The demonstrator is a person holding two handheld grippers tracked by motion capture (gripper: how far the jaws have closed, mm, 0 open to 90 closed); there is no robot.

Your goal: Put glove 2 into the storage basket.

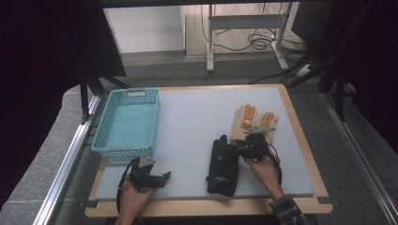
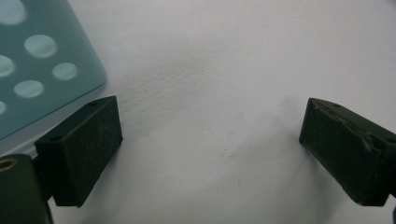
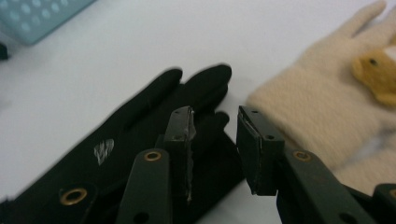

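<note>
1. Black glove (image 1: 222,166) lies flat on the grey mat (image 1: 197,122), near-right of centre, with its fingers pointing to the far side and its cuff towards the near edge.
2. Right gripper (image 1: 241,146) sits just right of the glove's far half, held in the person's right hand (image 1: 263,169). In the right gripper view (image 3: 215,140) one jaw is over the edge of the black fabric and the other is over the bare mat between the two gloves.
3. The jaws are part open with a clear gap. No fabric is pinched between the pads, so the glove is released.
4. Cream glove (image 1: 252,123) lies far-right of the black glove. It is just beside the right gripper and partly under it, with orange patches on its fingers.
5. Left gripper (image 1: 159,178) rests at the near-left of the mat in the left hand (image 1: 133,197), well apart from both gloves. In the left gripper view (image 2: 210,154) the jaws are spread wide over bare mat, holding nothing.
6. Teal basket (image 1: 126,123) stands at the far-left, and its corner is just beside the left gripper.
</note>
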